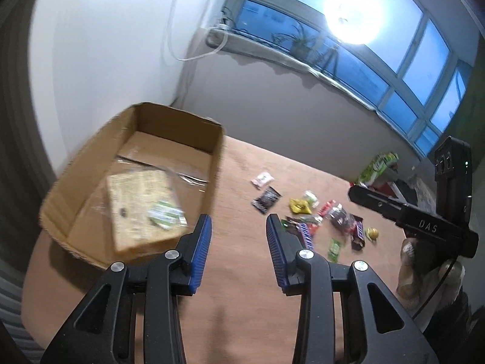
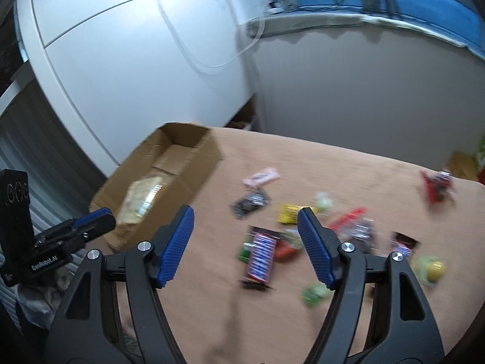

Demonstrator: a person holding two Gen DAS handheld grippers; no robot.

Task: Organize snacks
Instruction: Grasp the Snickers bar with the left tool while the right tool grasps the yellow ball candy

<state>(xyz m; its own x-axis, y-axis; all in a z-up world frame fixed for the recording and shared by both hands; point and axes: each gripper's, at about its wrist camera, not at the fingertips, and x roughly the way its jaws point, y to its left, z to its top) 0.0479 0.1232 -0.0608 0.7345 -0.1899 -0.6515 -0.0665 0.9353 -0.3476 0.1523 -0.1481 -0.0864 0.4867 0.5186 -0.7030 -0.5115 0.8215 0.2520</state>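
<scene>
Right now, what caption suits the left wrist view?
Open left gripper above table, cardboard box holding one packet, snacks scattered.

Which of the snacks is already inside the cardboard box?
Only the large pale packet of crackers lies in the cardboard box; the small candies and chocolate bars are all scattered on the table.

A round lamp (image 1: 351,15) flares white against the blue dusk window (image 1: 379,69), washing out its surroundings; the room is otherwise dim and cool-toned. Both views bend strongly at the edges with dark corners; motion blur smears the snacks (image 2: 260,256) and cardboard box (image 2: 169,179), worst in the right wrist view.
</scene>
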